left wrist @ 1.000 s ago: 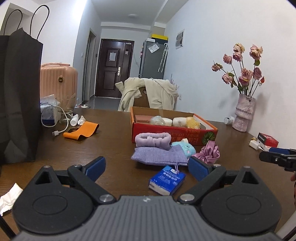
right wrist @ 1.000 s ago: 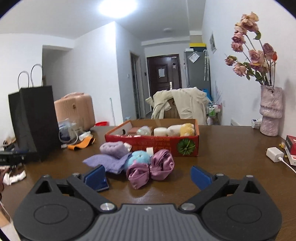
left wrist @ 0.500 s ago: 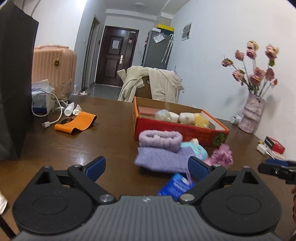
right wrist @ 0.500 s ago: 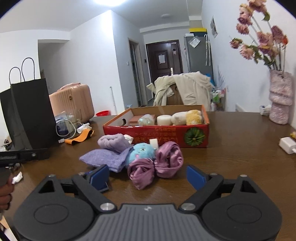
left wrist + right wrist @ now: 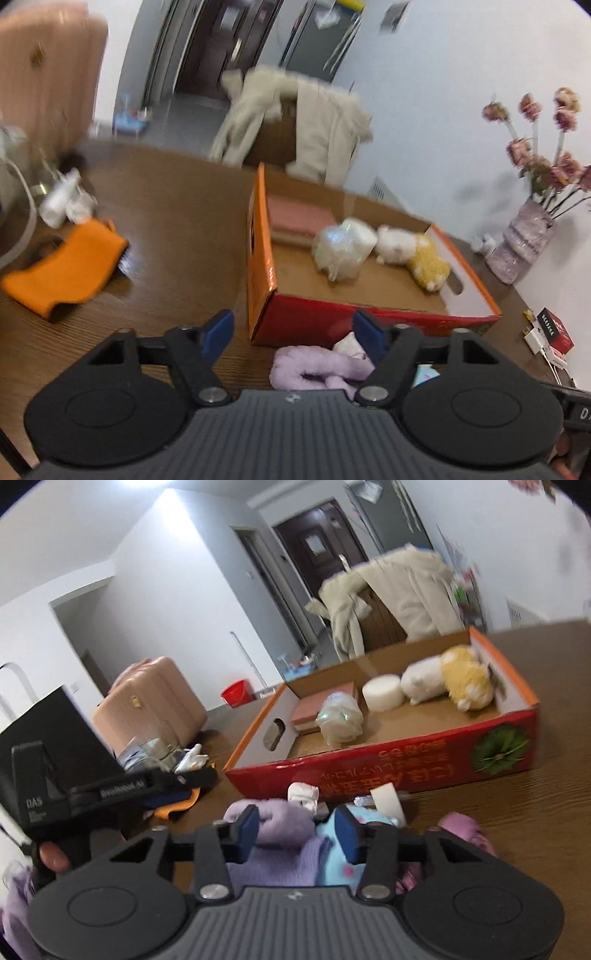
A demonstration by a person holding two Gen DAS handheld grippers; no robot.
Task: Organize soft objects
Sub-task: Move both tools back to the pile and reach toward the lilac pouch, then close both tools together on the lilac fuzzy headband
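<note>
A red cardboard box (image 5: 258, 295) (image 5: 424, 771) on the brown table holds a wrapped bundle (image 5: 343, 251), a white plush (image 5: 421, 683) and a yellow plush (image 5: 465, 683). In front of it lie a rolled lilac band (image 5: 317, 369) (image 5: 280, 823), a lilac cloth (image 5: 280, 867), a blue plush (image 5: 340, 871) and a mauve scrunchie (image 5: 465, 827). My left gripper (image 5: 291, 336) is open, above the box's near left corner and the lilac band. My right gripper (image 5: 297, 832) is open, its pads (image 5: 247, 827) around the lilac band and blue plush.
An orange cloth (image 5: 66, 269) and white bottles (image 5: 62, 199) lie left of the box. A vase of dried roses (image 5: 521, 243) stands at the right wall, with a charger and small red box (image 5: 554, 328) near it. A black bag (image 5: 48, 746) and pink suitcase (image 5: 155, 698) are at left.
Both grippers have moved forward and down towards the pile before the box. Their jaws have narrowed but stay open. The left view now looks down into the box.
</note>
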